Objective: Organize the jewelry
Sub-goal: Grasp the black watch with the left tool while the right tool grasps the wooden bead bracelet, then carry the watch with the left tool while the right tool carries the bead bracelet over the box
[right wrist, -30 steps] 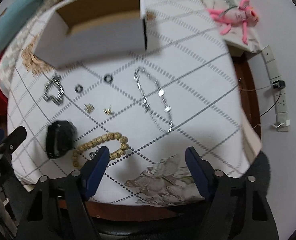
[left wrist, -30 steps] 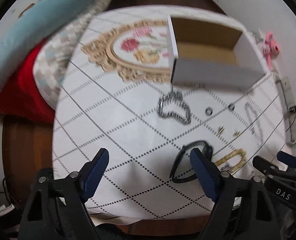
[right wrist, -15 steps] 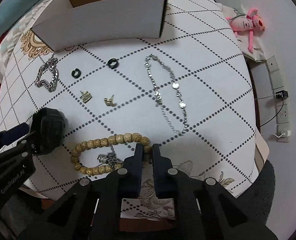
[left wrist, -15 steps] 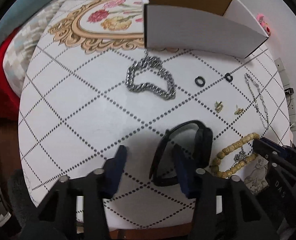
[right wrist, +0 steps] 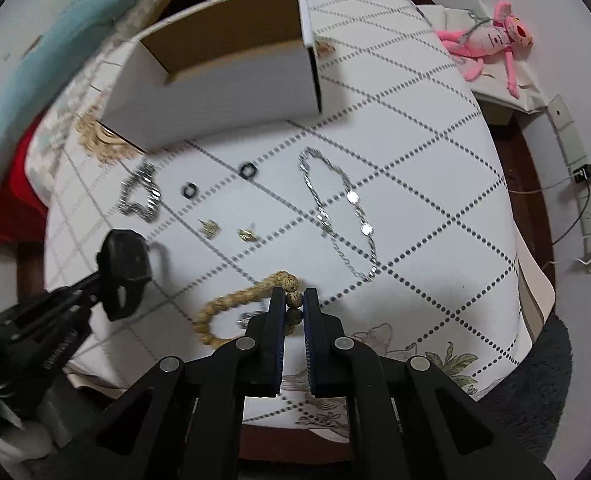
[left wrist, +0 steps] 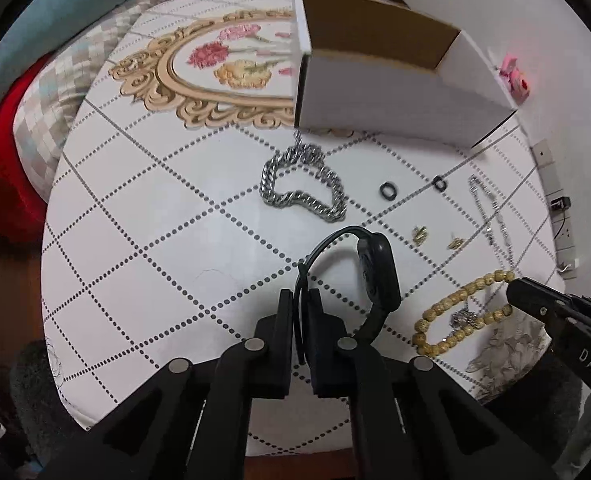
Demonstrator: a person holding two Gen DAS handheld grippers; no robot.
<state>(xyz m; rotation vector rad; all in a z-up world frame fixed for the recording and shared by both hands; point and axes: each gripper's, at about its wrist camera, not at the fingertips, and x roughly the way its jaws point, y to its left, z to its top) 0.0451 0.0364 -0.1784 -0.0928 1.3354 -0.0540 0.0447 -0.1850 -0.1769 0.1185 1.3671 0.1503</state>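
- Left wrist view, lower centre: our left gripper (left wrist: 300, 300) has its jaws closed tight on the thin strap of the black watch (left wrist: 377, 276), whose heavier case hangs off to the right.
- Right wrist view, lower centre: our right gripper (right wrist: 294, 300) has its jaws nearly shut on one bead of the wooden bead bracelet (right wrist: 235, 300), the loop trailing left across the counter (right wrist: 415, 208).
- We judge the watch light but lopsided; gripped by the strap, the case will likely swing.
- The bracelet is limp between hard, round beads, so a single-bead grip could slip.
- Its small silver charm is blurred here; we cannot tell how it hangs.
- The white box (right wrist: 223, 80) sits open at upper centre, well apart from both grips.
- Still lying loose mid-frame: the chunky silver chain (left wrist: 301, 186), thin silver chain (right wrist: 339, 212), two black rings (right wrist: 191, 191) and gold earrings (right wrist: 209, 227).
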